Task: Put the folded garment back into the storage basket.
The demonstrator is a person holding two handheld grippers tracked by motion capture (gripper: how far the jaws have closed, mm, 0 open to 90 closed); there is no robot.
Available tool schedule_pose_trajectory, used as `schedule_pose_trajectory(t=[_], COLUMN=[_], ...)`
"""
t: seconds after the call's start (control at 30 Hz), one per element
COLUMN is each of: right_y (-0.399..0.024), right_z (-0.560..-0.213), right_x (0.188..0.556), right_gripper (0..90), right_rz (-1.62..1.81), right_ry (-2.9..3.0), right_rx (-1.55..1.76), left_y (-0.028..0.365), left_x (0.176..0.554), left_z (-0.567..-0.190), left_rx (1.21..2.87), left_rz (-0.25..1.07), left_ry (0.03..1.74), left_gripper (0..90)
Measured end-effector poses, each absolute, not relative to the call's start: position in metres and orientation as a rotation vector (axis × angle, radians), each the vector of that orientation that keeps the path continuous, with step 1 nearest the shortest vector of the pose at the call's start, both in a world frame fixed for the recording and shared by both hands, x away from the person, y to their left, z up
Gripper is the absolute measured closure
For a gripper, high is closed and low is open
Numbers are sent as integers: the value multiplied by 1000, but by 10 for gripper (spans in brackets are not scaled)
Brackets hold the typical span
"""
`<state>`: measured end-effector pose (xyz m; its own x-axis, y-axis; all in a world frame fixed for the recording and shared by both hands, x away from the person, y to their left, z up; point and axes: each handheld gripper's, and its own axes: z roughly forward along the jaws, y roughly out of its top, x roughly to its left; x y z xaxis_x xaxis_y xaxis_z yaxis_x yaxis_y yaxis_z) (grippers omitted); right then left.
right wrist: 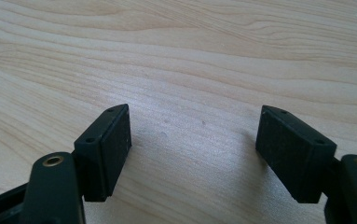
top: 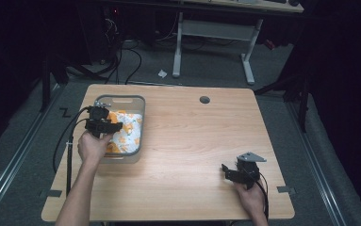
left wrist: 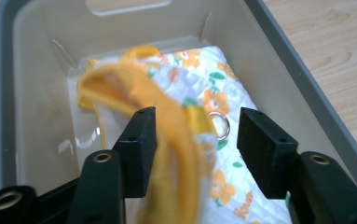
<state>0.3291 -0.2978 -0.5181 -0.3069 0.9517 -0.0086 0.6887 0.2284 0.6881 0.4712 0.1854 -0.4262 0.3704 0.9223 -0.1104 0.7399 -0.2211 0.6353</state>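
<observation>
Looking at the cloth (left wrist: 199,93) first: white fabric w/ an orange flower print and green leaves, plus a ribbed orange strap (left wrist: 176,154) and a small metal ring (left wrist: 219,125) on it. It's lying inside the grey bin (left wrist: 283,51), bunched up and taking up most of the bin floor, w/ a bare bit of floor left toward the far wall.

My left gripper (left wrist: 197,140) is hanging right over the bin, pointed down into it. Jaws are spread apart. The orange strap runs up btwn them and sits against the left-hand pad in the left gripper view, but the other pad is clear of the fabric, so it's not a pinch, the cloth is just loose in the gap. Ring sits btwn the pads too, closer to the right one.

From the high view the bin is on the left side of the wooden table (top: 192,136), long side running away from me, w/ my left hand (top: 92,147) at its near left edge.

My right gripper (right wrist: 192,135) is way off at the near right part of the table, well apart from the bin, jaws spread wide over bare wood, nothing btwn them.
</observation>
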Motion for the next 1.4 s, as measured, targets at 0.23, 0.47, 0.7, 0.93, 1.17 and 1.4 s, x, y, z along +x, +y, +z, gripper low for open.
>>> schedule_pose_trajectory(t=[0.23, 0.47, 0.7, 0.93, 1.17, 1.4], right_y=[-298, -298, -298, -298, -298, -298], right_z=[-518, -518, -518, -518, -518, -518], right_x=[329, 329, 329, 329, 329, 329], right_gripper=[268, 268, 268, 268, 268, 268], right_rz=[821, 822, 821, 821, 821, 822], right_ry=[2078, 2078, 2078, 2077, 2077, 2078], right_rx=[1508, 1508, 1508, 1508, 1508, 1509], left_y=[186, 180, 170, 159, 152, 146], left_x=[462, 449, 436, 426, 419, 413], left_z=[-414, -402, -394, -390, -390, -386], left_rx=[1959, 1930, 1915, 1927, 1926, 1918], left_rz=[419, 432, 449, 457, 448, 450], left_ry=[1392, 1318, 1257, 1203, 1179, 1151], left_gripper=[438, 421, 408, 405, 402, 400])
